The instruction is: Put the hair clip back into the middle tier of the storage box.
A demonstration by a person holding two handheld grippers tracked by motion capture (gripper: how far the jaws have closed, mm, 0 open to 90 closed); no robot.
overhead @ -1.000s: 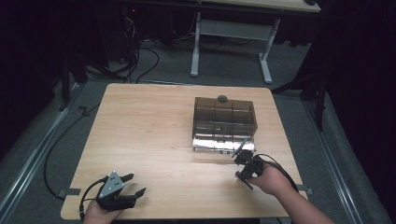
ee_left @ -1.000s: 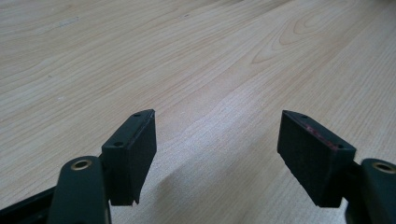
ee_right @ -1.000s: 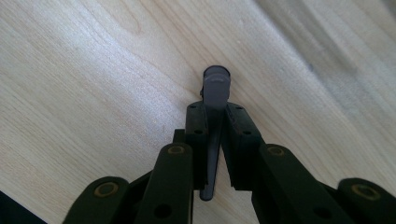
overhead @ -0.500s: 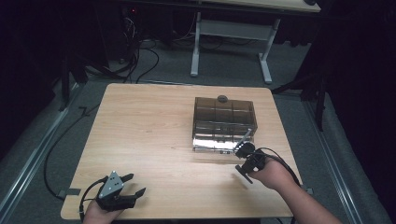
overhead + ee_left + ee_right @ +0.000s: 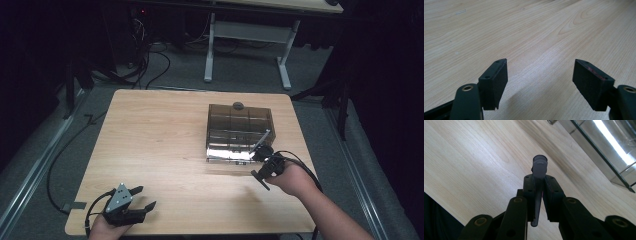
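A smoky see-through plastic box (image 5: 240,125) with compartments stands right of the table's middle, a small dark knob (image 5: 238,105) at its far edge. My right gripper (image 5: 261,154) is at the box's near right corner, shut on a thin grey rod (image 5: 264,137) that slants up over the box's front. In the right gripper view the rod (image 5: 539,167) sticks out past the closed jaws, with the box wall (image 5: 604,152) at the upper right. My left gripper (image 5: 145,197) rests open at the near left of the table, nothing between its pads (image 5: 496,75).
The light wooden table (image 5: 160,135) ends close behind both hands. A cable (image 5: 300,162) loops from the right gripper beside the right edge. On the floor beyond are a white desk frame (image 5: 250,30) and cables (image 5: 150,65).
My right gripper has carried the rod away from the near edge toward the box's front right corner. The left gripper has stayed put.
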